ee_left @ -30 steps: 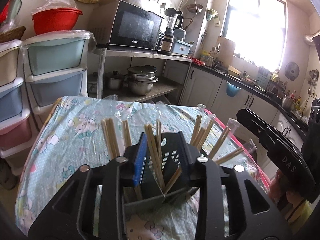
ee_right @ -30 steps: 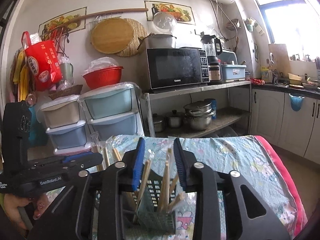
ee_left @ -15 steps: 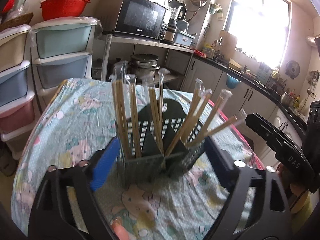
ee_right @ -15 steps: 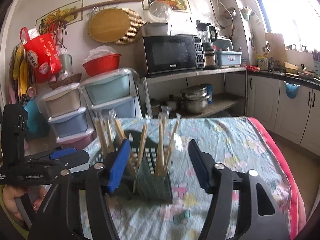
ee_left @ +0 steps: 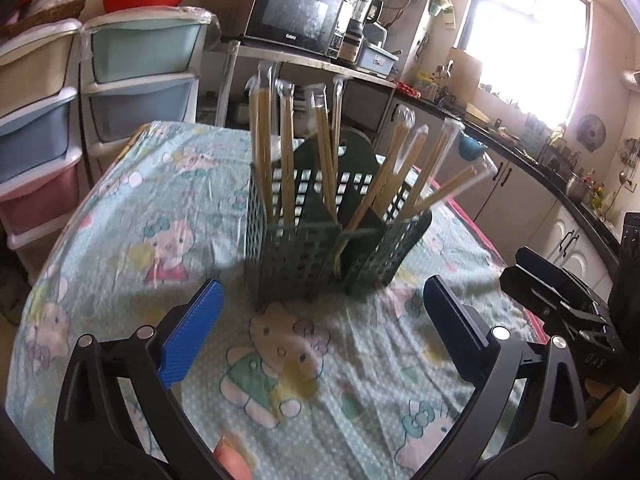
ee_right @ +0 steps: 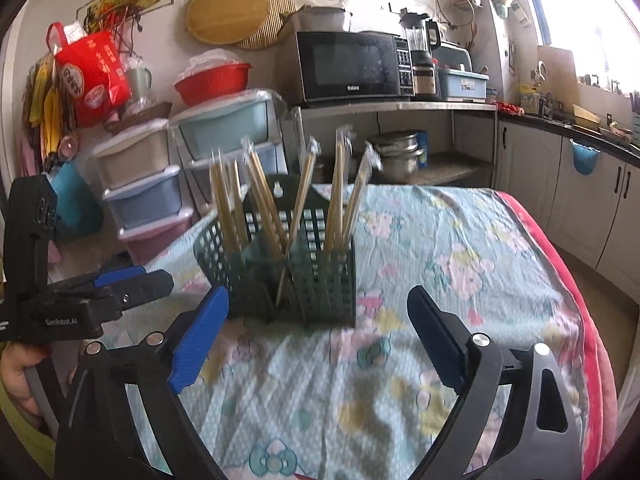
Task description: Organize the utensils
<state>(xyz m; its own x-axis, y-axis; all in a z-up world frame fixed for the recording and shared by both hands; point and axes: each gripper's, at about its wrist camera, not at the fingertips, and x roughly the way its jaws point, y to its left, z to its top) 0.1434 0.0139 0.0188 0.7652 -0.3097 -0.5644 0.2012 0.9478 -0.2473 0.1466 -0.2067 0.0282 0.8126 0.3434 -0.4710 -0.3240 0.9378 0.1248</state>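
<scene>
Left wrist view: we see the green utensil holder [ee_left: 320,248] standing upright on the surface [ee_left: 120,240], which is draped in a pale blue cartoon-print cloth [ee_left: 272,364]. Wrapped chopsticks [ee_left: 288,148] stand in its compartments, some near vertical at the left, others fanning out to the right. We cannot tell how many compartments it has.

Left tongs [ee_left: 320,312] sit just short of the holder, jaws wide apart after having just been opening, blue pads [ee_left: 192,336] either side of bare cloth, nothing between them. A fingertip [ee_left: 232,460] shows at the bottom edge. Right tongs appear at the right margin of this view, black body only.

Right wrist view: the same holder [ee_right: 296,276] sits mid-surface, chopsticks [ee_right: 340,196] blurred. Right tongs [ee_right: 318,320] are likewise spread, having just been opening, clear of the holder and gripping nothing. At the left edge we note the left tongs' black body and a hand [ee_right: 16,376] on its grip.

Beyond the surface: stacked pastel drawers [ee_right: 148,196], a red colander [ee_right: 212,84] on top, a black microwave [ee_right: 352,66] on a shelf with pots [ee_right: 396,156] below, a blender [ee_right: 422,56], and a red bag [ee_right: 92,76] on the wall.
</scene>
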